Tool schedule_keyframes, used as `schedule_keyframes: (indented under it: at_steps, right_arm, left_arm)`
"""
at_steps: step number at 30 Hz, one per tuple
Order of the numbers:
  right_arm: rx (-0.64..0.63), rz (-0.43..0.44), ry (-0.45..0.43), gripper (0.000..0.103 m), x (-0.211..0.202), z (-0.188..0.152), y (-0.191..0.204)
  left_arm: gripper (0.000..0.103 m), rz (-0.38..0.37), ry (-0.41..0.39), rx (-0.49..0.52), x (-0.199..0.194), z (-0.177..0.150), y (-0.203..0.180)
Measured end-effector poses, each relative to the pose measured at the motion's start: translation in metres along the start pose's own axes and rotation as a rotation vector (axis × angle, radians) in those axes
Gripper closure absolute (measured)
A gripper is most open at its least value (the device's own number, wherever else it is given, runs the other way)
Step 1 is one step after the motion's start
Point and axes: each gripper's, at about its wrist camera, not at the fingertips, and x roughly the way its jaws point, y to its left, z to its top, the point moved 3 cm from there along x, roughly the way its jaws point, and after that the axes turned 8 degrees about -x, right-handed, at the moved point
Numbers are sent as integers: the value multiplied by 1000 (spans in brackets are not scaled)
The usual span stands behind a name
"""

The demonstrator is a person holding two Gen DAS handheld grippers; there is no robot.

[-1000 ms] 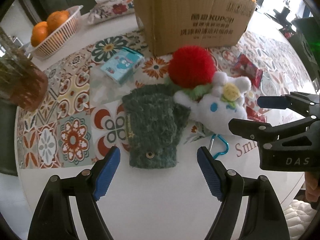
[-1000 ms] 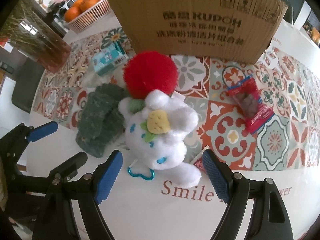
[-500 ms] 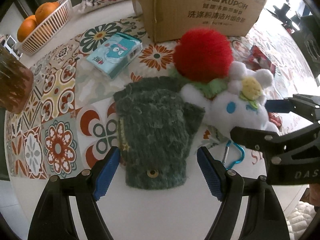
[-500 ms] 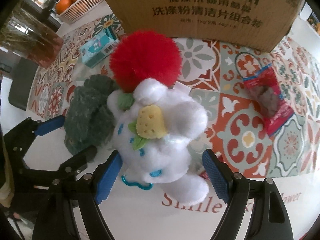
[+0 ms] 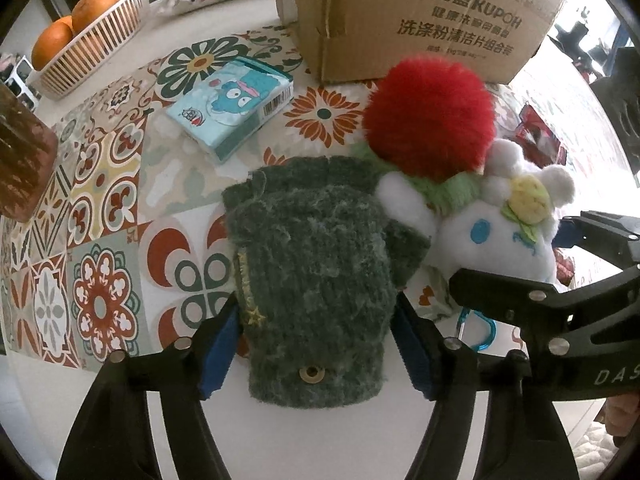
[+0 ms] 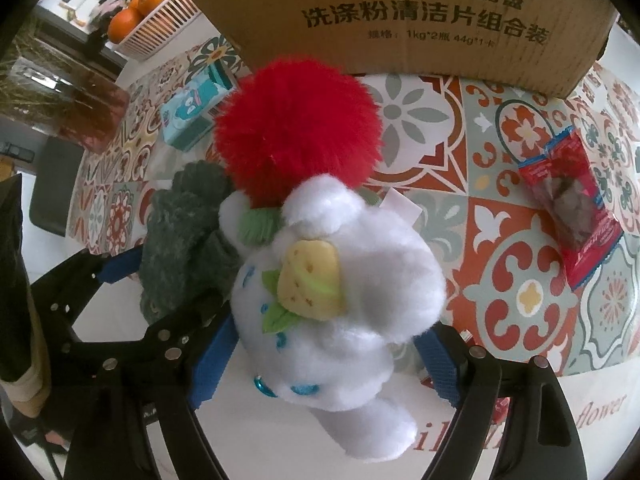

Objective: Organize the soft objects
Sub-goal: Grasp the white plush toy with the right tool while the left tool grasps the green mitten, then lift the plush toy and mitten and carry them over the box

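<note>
A dark green knitted glove (image 5: 316, 264) lies flat on the table, between the blue pads of my left gripper (image 5: 316, 320). Its jaws are closing and the pads stand right at the glove's sides without squeezing it. A white plush toy (image 6: 340, 280) with a yellow strawberry and a teal clip lies to the glove's right, against a red pompom (image 6: 296, 128). My right gripper (image 6: 324, 336) straddles the plush, jaws open wide, pads low beside its body. The plush (image 5: 500, 240) and right gripper (image 5: 512, 258) also show in the left wrist view.
A cardboard box (image 5: 420, 12) stands just behind the soft things. A teal tissue pack (image 5: 232, 104) lies to the left, a red snack packet (image 6: 572, 208) to the right. A basket of oranges (image 5: 88, 52) and a brown glass vase (image 5: 20, 172) sit at the far left.
Both grippers have come down over their objects: the glove now sits between the left pads, the plush between the right pads. The left jaws have narrowed.
</note>
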Motion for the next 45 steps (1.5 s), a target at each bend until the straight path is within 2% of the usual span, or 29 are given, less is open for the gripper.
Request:
schedule_keyframes:
  at_steps: [6, 8, 14, 21, 28, 45]
  right_arm:
    - [-9, 0, -24, 25, -2, -2, 1]
    - [-12, 0, -30, 27, -3, -2, 0]
    - [-20, -12, -49, 30, -8, -7, -2]
    - [-14, -3, -59, 31, -15, -17, -5]
    - [-16, 2, -82, 31, -31, -31, -5]
    - [-21, -24, -226, 31, -94, -47, -7]
  left_arm:
    - [48, -2, -42, -9, -3, -10, 2]
    - [58, 0, -58, -21, -8, -13, 5]
    - [67, -36, -80, -82, -19, -22, 9]
    - [69, -48, -117, -112, -40, -32, -6]
    - [69, -40, -189, -146, -64, -44, -13]
    - [69, -60, -342, -146, -125, -42, -34]
